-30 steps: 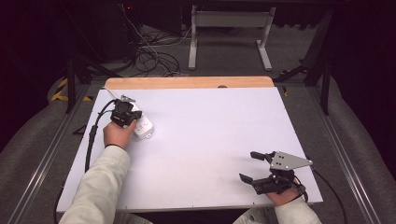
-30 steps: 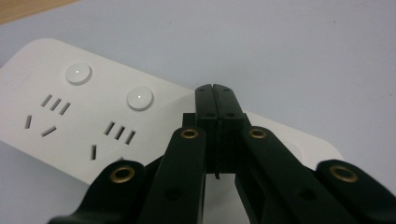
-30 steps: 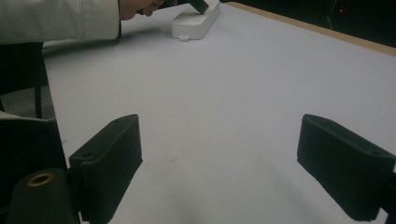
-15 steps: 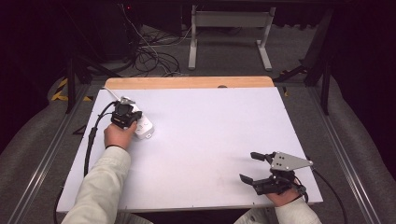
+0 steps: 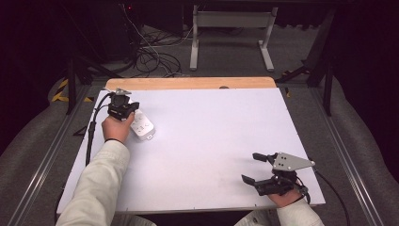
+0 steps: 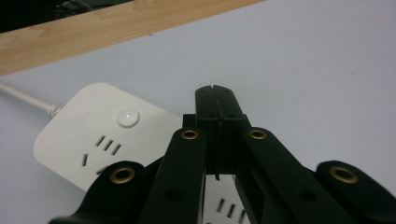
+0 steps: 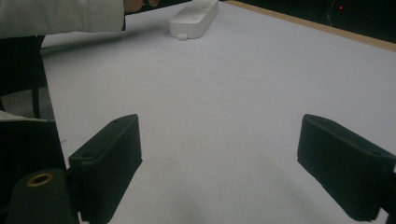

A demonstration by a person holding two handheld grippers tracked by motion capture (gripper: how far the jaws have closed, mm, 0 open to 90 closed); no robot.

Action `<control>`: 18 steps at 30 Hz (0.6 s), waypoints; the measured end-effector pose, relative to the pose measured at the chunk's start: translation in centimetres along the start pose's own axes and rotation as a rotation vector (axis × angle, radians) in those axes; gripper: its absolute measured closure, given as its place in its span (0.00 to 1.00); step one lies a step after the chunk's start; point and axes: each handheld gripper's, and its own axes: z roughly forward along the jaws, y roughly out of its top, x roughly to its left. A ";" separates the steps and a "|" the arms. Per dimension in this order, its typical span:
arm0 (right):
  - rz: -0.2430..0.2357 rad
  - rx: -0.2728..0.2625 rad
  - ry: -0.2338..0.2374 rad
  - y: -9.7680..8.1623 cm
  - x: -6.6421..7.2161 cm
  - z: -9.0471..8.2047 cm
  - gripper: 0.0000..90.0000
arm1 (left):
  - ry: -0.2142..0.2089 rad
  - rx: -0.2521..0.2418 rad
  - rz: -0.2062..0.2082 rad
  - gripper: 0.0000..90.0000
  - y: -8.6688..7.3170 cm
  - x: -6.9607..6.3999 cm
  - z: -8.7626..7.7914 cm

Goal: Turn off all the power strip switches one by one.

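The white power strip [image 5: 141, 126] lies on the far left part of the white bench [image 5: 211, 141], close to the wooden edge [image 5: 190, 83], with its thin cord [image 6: 23, 95] going off toward that edge. My left claw [image 5: 123, 109] hovers over its near end with the two jaws pressed together and nothing between them; in the left gripper view the round switch [image 6: 128, 116] and the sockets lie just beside the tips. Compared with a second ago, nothing has moved: strip and both hands are in the same places. I judge the work on the strip is paused or not begun. My right claw [image 5: 256, 168] rests near the front right corner, well apart, jaws wide and empty.
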 end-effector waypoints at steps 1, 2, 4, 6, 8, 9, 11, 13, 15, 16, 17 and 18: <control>0.003 -0.001 0.002 0.0 0.0 0.0 0.15 | 0.000 0.000 0.000 1.00 0.0 0.0 0.0; 0.004 -0.001 0.002 -0.1 0.0 0.0 0.15 | 0.007 0.009 -0.007 1.00 -0.2 0.2 0.2; 0.005 0.002 0.004 -0.1 0.0 0.0 0.15 | 0.016 0.017 -0.006 1.00 -0.4 0.5 0.5; 0.007 0.002 0.004 -0.1 0.0 0.0 0.15 | 0.024 0.022 -0.006 1.00 -0.4 0.6 0.5; 0.008 0.002 0.003 -0.1 -0.1 0.1 0.15 | 0.027 0.021 -0.011 1.00 -0.4 0.7 0.5; 0.010 0.003 0.005 -0.1 -0.1 0.1 0.15 | 0.025 0.020 -0.011 1.00 -0.5 0.8 0.6; 0.008 0.005 0.004 -0.1 0.0 0.1 0.15 | 0.025 0.031 -0.010 1.00 -0.6 0.7 0.8; 0.009 0.006 0.004 -0.1 0.0 0.1 0.15 | 0.024 0.036 -0.003 1.00 -0.7 0.7 0.9; 0.008 0.006 0.003 -0.1 0.0 0.2 0.15 | 0.029 0.033 -0.001 1.00 -0.6 0.8 0.9; 0.009 0.009 0.002 -0.1 0.0 0.2 0.15 | 0.028 0.035 -0.002 1.00 -0.7 0.8 0.9; 0.009 0.010 0.001 -0.1 0.0 0.2 0.15 | 0.025 0.037 0.000 1.00 -0.7 0.8 1.0; 0.009 0.010 0.001 -0.1 0.0 0.2 0.15 | 0.025 0.037 0.000 1.00 -0.7 0.8 1.0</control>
